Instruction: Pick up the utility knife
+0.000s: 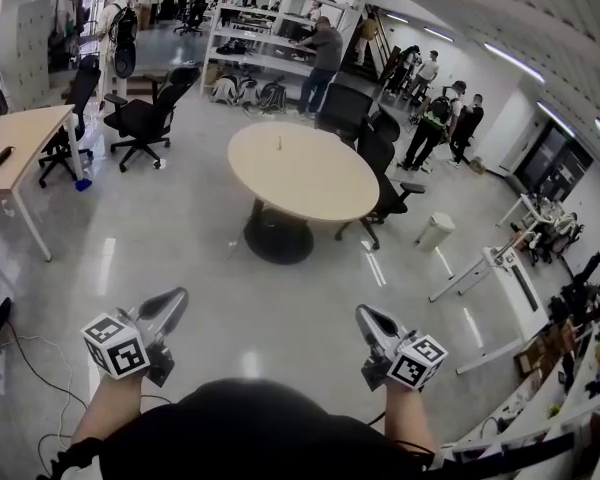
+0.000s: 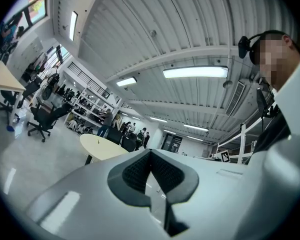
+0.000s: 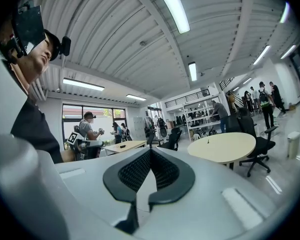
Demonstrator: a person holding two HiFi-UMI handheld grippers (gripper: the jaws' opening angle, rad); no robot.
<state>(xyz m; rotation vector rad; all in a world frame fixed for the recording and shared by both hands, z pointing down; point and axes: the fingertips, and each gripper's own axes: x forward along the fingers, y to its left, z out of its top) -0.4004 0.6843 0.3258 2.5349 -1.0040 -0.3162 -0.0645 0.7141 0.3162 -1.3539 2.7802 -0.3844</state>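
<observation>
A round beige table (image 1: 320, 183) stands a few steps ahead on the grey floor. A small dark thing (image 1: 278, 144) stands on its far left part, too small to tell what it is. The same table (image 3: 225, 148) and small thing (image 3: 208, 141) show in the right gripper view, and the table (image 2: 101, 147) again in the left gripper view. My left gripper (image 1: 178, 300) and right gripper (image 1: 364, 314) are held level in front of my body, well short of the table. Both are shut with nothing between the pads (image 2: 138, 170) (image 3: 164, 170).
Black office chairs (image 1: 380, 158) crowd the table's far right side, and another chair (image 1: 145, 118) stands at the left. A white bin (image 1: 435, 231) is right of the table, a wooden desk (image 1: 20, 138) at far left. Cables (image 1: 30, 353) trail on the floor. People (image 1: 322, 53) stand by the shelves.
</observation>
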